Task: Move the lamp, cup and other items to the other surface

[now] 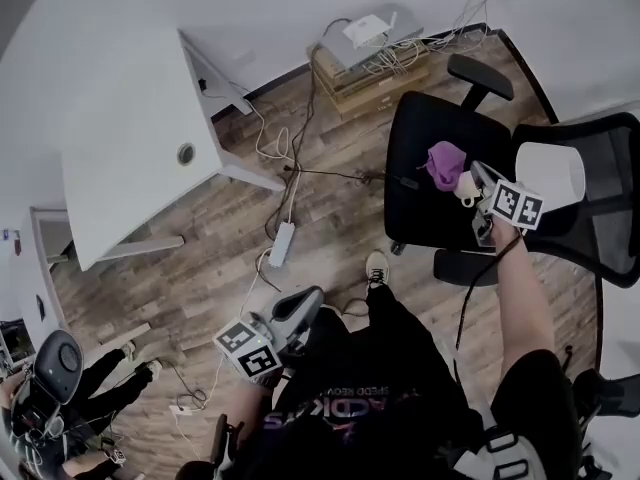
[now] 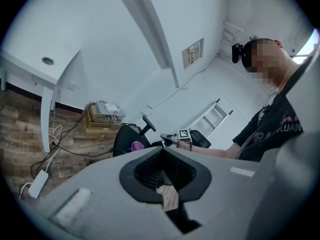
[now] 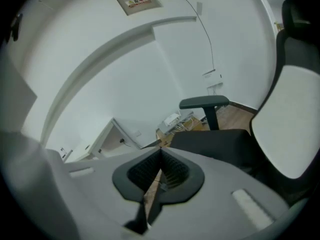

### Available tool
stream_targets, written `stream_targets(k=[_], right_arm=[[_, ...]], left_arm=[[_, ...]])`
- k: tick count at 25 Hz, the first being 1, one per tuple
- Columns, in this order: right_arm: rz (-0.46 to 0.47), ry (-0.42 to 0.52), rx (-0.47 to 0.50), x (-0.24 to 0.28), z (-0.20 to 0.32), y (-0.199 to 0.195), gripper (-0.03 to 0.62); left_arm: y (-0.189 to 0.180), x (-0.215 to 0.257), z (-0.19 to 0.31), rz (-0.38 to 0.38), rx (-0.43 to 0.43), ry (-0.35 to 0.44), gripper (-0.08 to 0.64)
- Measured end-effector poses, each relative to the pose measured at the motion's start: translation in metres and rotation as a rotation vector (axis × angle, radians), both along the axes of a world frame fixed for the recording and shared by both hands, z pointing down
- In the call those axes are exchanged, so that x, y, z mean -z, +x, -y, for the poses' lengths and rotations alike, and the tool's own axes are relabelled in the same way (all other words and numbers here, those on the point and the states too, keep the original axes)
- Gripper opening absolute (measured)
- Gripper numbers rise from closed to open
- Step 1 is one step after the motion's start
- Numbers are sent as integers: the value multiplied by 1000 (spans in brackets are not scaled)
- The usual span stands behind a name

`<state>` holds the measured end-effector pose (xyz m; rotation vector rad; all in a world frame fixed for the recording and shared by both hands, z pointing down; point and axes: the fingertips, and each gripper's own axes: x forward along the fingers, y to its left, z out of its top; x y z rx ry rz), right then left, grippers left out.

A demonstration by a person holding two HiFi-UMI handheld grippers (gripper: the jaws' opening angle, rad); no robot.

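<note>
On the black seat of an office chair [image 1: 420, 138] lies a purple item [image 1: 445, 163], with a small cream object [image 1: 466, 188] beside it. My right gripper [image 1: 477, 176] hovers over the seat right next to both, and I cannot tell if it touches them. Its own view shows the right gripper [image 3: 161, 152] shut with nothing between the jaws, looking across the seat [image 3: 215, 144]. My left gripper [image 1: 311, 298] hangs low by the person's legs above the wooden floor. In its own view the left gripper [image 2: 161, 150] is shut and empty, facing the chair [image 2: 125, 139] and the purple item [image 2: 136, 146].
A white table [image 1: 130, 138] stands at the left. A stack of boxes with a router and cables [image 1: 370, 53] sits by the far wall. Cables and a power strip [image 1: 281, 243] trail over the floor. Another seated person's legs [image 1: 110, 378] show at the lower left.
</note>
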<state>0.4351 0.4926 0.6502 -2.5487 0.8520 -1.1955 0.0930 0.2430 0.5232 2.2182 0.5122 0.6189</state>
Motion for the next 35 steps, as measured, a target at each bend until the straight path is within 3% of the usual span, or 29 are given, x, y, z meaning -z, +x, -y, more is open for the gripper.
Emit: stream_targets(k=[4,8,13,20,28,35], right_arm=[[-103,143,126,85,68,-44,5],[-144,259,343,140,157,-117,3],[-151,333,655,172,261,-225,5],[-120,412,976,198,349,-366,4],[-81,492,1147,207,400,-463,3],[-76,502,1265,202,423,-519,4]], left_arm=[[-15,17,29,-63,4,-5,0],[-30,35,59,-142,43,-8,0],[-60,48,96,-200,123,15,0],[-112,57,140,-232,247,41,0],[-159,58,172,-228,295,146,0],[-205,64,198,-246,332,197,0]])
